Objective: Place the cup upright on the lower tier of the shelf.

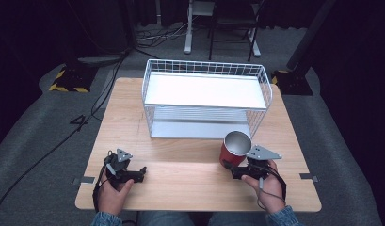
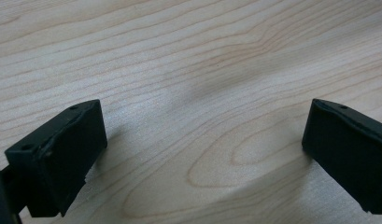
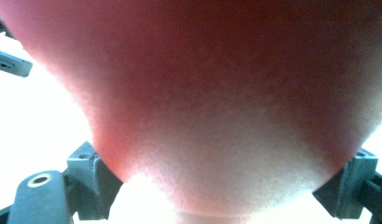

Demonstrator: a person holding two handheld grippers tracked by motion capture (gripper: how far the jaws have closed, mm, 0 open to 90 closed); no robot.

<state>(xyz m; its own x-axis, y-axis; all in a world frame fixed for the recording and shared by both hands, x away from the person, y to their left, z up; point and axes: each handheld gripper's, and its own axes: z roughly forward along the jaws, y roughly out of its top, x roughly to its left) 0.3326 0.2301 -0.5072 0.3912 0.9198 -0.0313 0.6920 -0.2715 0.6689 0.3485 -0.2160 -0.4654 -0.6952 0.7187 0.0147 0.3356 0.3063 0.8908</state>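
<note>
Right claw (image 3: 226,186) clamps the red cup (image 3: 216,93); left claw (image 2: 202,158) gapes wide, empty.

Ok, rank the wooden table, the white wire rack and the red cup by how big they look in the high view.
1. Wooden table, largest.
2. White wire rack, covering much of the table's far half.
3. Red cup, smallest, held tilted in the right claw.

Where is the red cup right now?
In the high view the red cup is right of centre on the table, held in the right claw, just before the wire rack.
</note>
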